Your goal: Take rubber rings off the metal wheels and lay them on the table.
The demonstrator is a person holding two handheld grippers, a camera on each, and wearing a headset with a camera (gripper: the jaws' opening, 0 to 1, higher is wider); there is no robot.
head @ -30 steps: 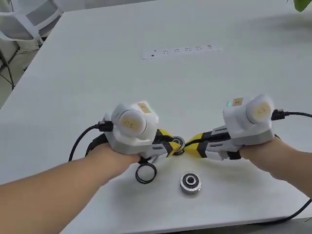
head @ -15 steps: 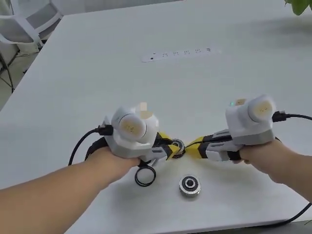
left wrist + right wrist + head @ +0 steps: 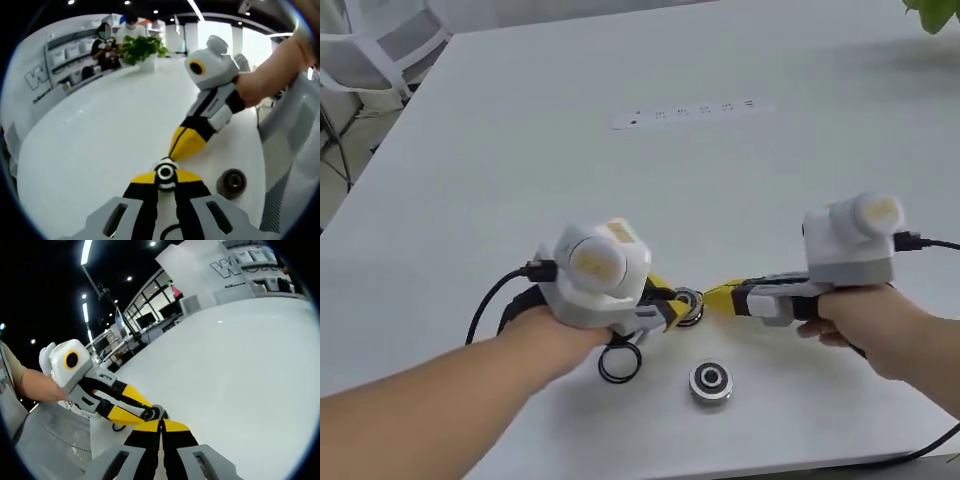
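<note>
The head view looks forward and down from above the near edge of the white worktop, seeing the left gripper and right gripper from behind and above, fairly near. The left gripper view rides low over the worktop, facing along its own fingers straight at the right gripper, very near. The right gripper view, tilted, faces the opposite way along its fingers toward the left gripper. All three share the metal wheel where the tips meet, closest in the two gripper views

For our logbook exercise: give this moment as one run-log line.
left gripper: shut on wheel | right gripper: shut at wheel | table: loose ring, second wheel
</note>
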